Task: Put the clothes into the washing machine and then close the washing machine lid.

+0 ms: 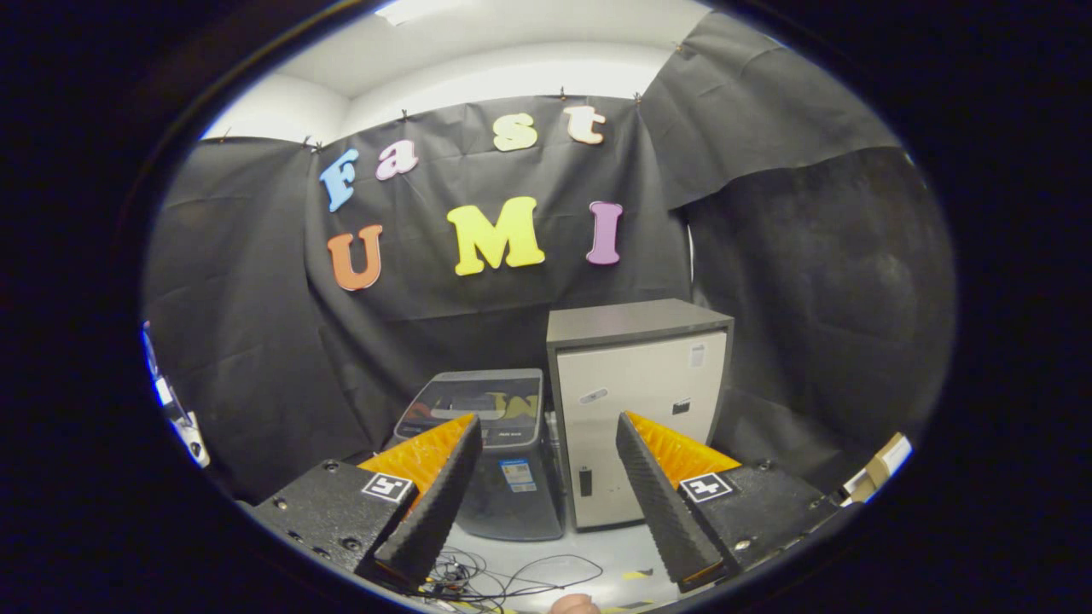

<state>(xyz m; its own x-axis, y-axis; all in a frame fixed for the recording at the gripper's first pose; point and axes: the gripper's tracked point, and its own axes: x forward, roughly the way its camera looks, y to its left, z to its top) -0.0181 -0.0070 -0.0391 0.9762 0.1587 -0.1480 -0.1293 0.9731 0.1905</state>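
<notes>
Jaws spread wide and holding nothing, the gripper (546,426) hangs well short of the lid-down washing machine (490,456) beside a pale cabinet (636,409).

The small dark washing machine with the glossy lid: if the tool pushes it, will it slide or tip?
The small dark washing machine looks squat and boxy, so it probably resists tipping. On the smooth pale floor it may slide. The open tool is short of it.

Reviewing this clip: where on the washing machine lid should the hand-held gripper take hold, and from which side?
Probably the lid's front edge, approached from the front and slightly above: it lies flat on the washing machine, sloping toward the camera. The hand-held gripper is open, well short of it.
</notes>
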